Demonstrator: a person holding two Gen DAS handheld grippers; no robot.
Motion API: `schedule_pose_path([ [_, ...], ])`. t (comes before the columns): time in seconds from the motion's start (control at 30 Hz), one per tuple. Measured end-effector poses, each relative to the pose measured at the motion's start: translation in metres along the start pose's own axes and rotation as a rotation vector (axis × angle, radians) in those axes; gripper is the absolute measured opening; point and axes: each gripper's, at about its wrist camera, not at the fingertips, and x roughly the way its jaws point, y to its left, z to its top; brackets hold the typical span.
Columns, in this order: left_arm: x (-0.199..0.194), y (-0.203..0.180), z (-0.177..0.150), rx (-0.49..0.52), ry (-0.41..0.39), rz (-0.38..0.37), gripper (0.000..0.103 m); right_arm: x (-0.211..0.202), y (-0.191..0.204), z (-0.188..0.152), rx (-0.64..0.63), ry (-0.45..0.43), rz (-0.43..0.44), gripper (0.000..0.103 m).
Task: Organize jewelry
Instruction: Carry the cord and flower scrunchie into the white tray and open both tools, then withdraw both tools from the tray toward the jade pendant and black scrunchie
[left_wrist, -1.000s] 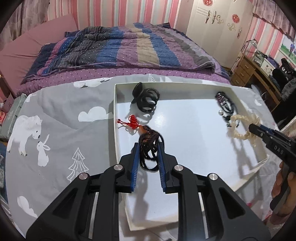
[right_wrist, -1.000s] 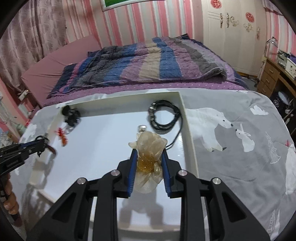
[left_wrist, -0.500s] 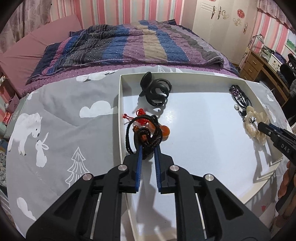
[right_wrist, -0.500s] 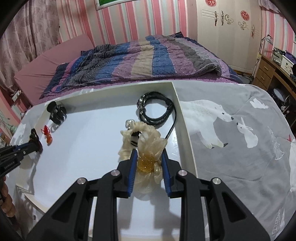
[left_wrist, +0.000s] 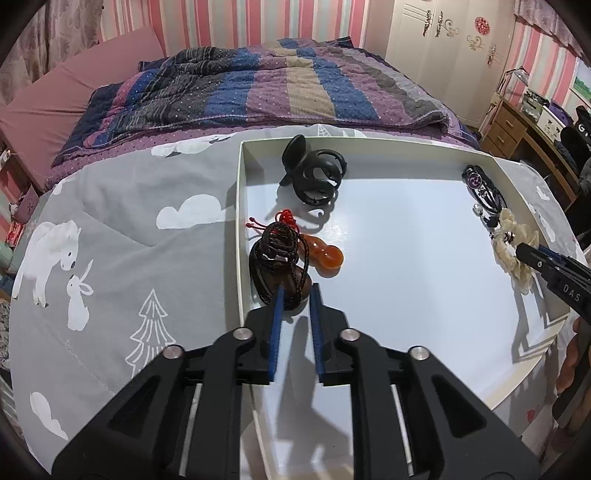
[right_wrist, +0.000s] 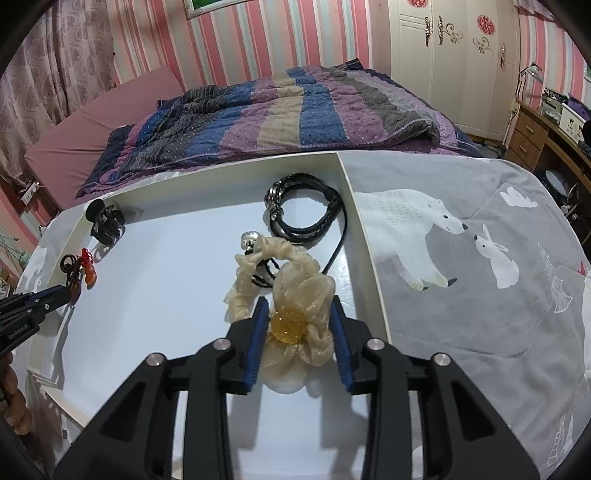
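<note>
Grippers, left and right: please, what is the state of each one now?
Left gripper: open, holding nothing; the dark cord necklace lies at its fingertips.
Right gripper: open, its fingers on either side of the cream flower scrunchie, not squeezing it.

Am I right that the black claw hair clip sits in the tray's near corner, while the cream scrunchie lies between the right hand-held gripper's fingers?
Not quite: the black claw hair clip sits in the far corner of the white tray, per the left wrist view. The cream scrunchie does lie between the right hand-held gripper fingers.
</note>
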Motion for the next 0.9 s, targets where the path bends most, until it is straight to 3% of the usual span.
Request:
schedule_pose_path([
  [0.07,-0.002,-0.003,0.000,0.008,-0.003,-0.007,0.024,0.000,0.000,0.000,-0.002,-0.001,-0.002,0.042],
  [0.13,-0.005,-0.007,-0.001,0.021,-0.015,-0.007,0.030,-0.003,-0.001,0.000,0.007,-0.017,0.006,0.042],
  [0.2,-0.009,-0.010,-0.001,0.032,-0.031,0.002,0.044,-0.006,-0.002,0.002,0.008,-0.036,0.011,0.043],
  [0.23,-0.013,-0.011,-0.002,0.033,-0.050,0.004,0.057,-0.008,-0.002,0.002,0.004,-0.044,0.015,0.046],
  [0.3,-0.020,-0.012,-0.002,0.032,-0.070,-0.005,0.063,-0.012,-0.003,0.003,0.006,-0.062,0.017,0.046],
  [0.4,-0.030,-0.013,-0.001,0.035,-0.106,0.001,0.076,-0.015,-0.005,0.003,0.016,-0.077,0.035,0.053],
  [0.43,-0.033,-0.013,-0.001,0.035,-0.114,-0.002,0.080,-0.017,-0.004,0.004,0.017,-0.082,0.036,0.062],
  [0.5,-0.037,-0.013,0.000,0.034,-0.124,-0.010,0.082,-0.020,-0.003,0.004,0.016,-0.098,0.028,0.067],
  [0.63,-0.044,-0.012,0.001,0.031,-0.146,-0.016,0.095,-0.031,-0.005,0.007,0.032,-0.137,0.022,0.080],
  [0.77,-0.050,-0.012,0.002,0.034,-0.149,-0.022,0.097,-0.039,-0.007,0.011,0.047,-0.169,0.003,0.090],
  [0.9,-0.058,-0.015,0.003,0.040,-0.151,-0.016,0.098,-0.043,-0.005,0.016,0.046,-0.159,-0.008,0.090],
])
